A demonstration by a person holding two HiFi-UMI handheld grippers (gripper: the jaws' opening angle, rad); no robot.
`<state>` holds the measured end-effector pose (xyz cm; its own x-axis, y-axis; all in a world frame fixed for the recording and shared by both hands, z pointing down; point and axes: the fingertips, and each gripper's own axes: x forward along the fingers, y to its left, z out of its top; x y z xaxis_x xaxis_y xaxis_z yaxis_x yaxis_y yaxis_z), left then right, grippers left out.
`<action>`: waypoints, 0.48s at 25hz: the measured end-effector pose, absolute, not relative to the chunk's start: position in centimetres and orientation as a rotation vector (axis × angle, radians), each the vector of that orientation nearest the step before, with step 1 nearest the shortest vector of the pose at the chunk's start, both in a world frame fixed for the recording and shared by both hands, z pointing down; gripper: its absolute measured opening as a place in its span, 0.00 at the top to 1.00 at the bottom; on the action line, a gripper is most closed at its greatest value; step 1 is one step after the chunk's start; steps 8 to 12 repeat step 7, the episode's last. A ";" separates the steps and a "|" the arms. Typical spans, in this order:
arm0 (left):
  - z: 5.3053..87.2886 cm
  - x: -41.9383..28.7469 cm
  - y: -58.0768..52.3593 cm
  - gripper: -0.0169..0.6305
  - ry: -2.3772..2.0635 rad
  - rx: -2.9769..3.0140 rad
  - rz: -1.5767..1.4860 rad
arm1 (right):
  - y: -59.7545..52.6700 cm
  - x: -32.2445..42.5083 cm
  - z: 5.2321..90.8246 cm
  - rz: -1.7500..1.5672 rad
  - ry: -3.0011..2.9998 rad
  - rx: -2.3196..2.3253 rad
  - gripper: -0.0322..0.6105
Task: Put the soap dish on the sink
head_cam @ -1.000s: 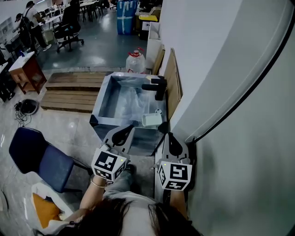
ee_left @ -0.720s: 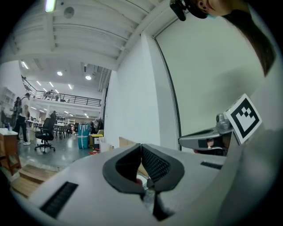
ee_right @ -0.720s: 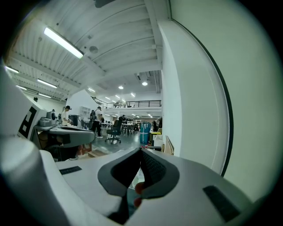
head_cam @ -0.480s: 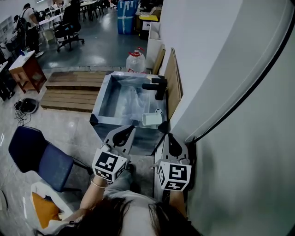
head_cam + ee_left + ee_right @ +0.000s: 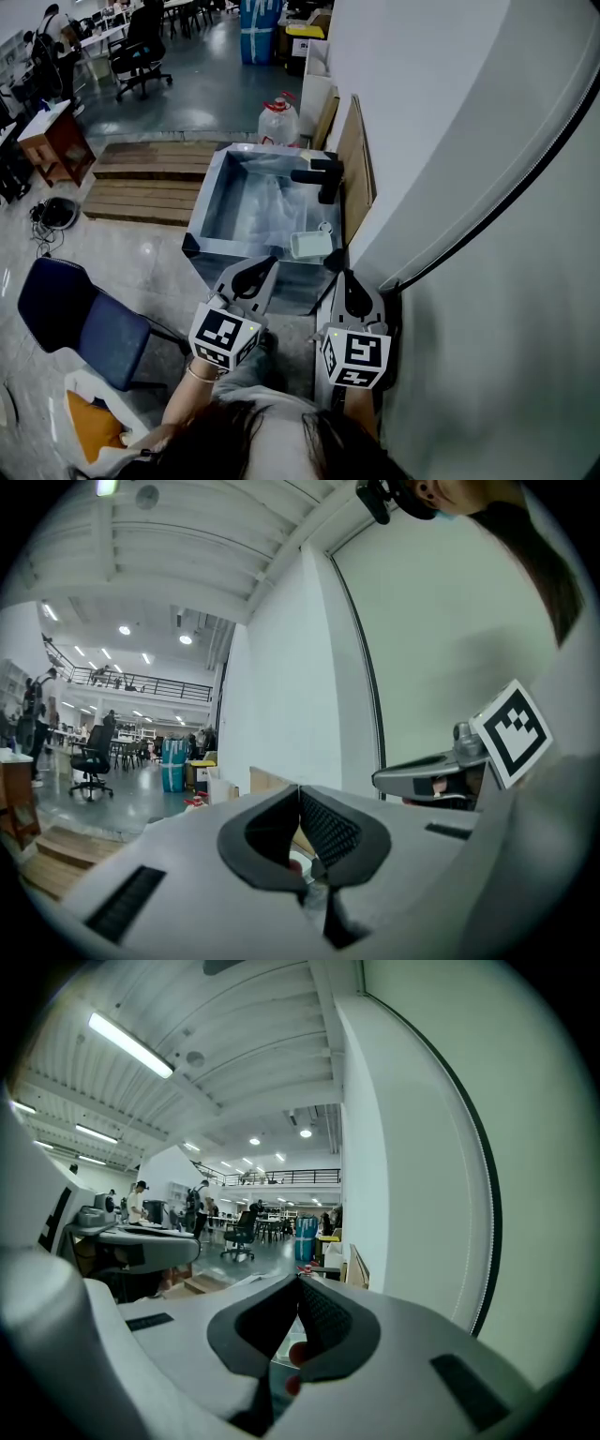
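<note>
Head view: grey floor (image 5: 187,103), white wall (image 5: 422,112), steel sink (image 5: 214,202) just ahead of the tools. The pale soap dish (image 5: 309,245) sits at the sink's near right corner, just beyond the right tool (image 5: 345,277). That one and the left tool (image 5: 265,262) are pinched together, empty; the left hides some of the sink's front.

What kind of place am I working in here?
Likely an open-plan office or lab hall: a metal sink stands beside wooden pallets on the floor, with office chairs beyond.
</note>
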<state>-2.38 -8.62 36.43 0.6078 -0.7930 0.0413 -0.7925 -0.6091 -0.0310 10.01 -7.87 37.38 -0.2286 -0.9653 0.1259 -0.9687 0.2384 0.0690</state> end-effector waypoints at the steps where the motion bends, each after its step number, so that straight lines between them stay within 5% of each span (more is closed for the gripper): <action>1: 36.5 -2.4 -8.9 0.96 1.385 -2.810 -0.081 | -8.1 10.0 37.4 0.035 -2.353 1.854 0.91; 12: 36.4 -2.5 -10.2 0.96 1.388 -2.819 -0.084 | -9.3 10.0 37.4 0.046 -2.338 1.851 0.91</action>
